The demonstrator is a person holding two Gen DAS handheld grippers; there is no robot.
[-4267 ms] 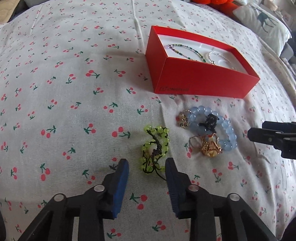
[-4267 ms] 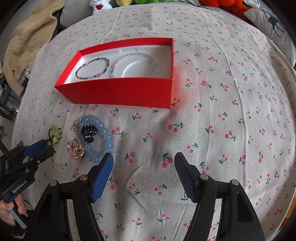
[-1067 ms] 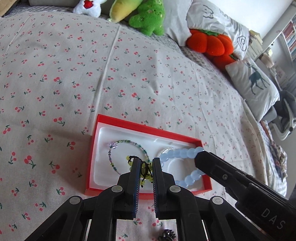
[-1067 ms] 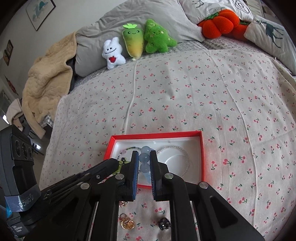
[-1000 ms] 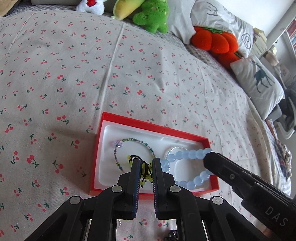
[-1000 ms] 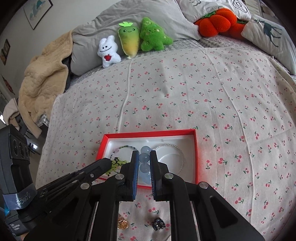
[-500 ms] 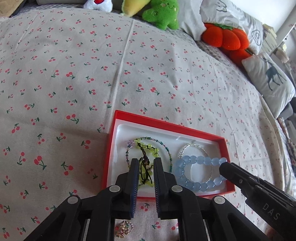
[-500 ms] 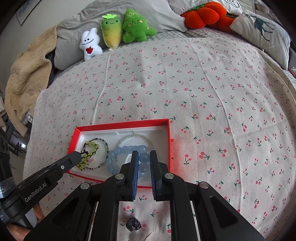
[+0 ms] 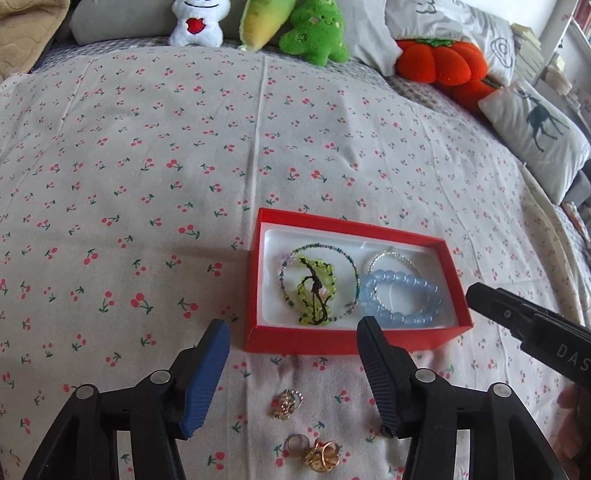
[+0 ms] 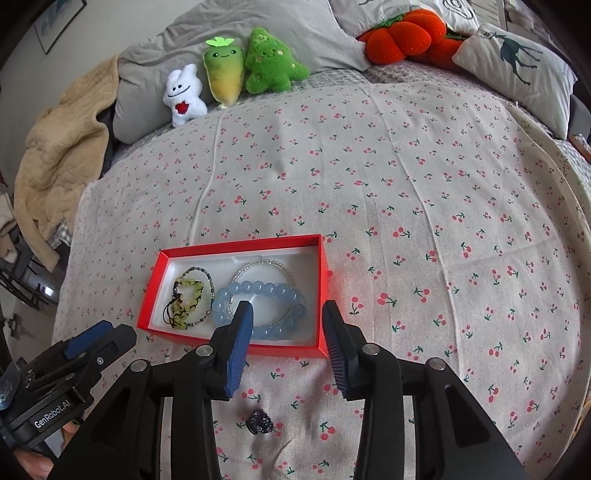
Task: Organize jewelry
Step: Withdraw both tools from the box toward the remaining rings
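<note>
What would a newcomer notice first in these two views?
The red box on the cherry-print bedspread stands out first, holding a blue bead bracelet on its right side and a green one on its left. Next come the plush toys and the orange pumpkin cushion lined up at the far end. Small gold rings lie loose in front of the box.

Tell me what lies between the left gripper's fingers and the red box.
In the left wrist view, only bare cherry-print bedspread separates the open left gripper from the red box; the gold rings lie nearer the camera, between the fingers.
</note>
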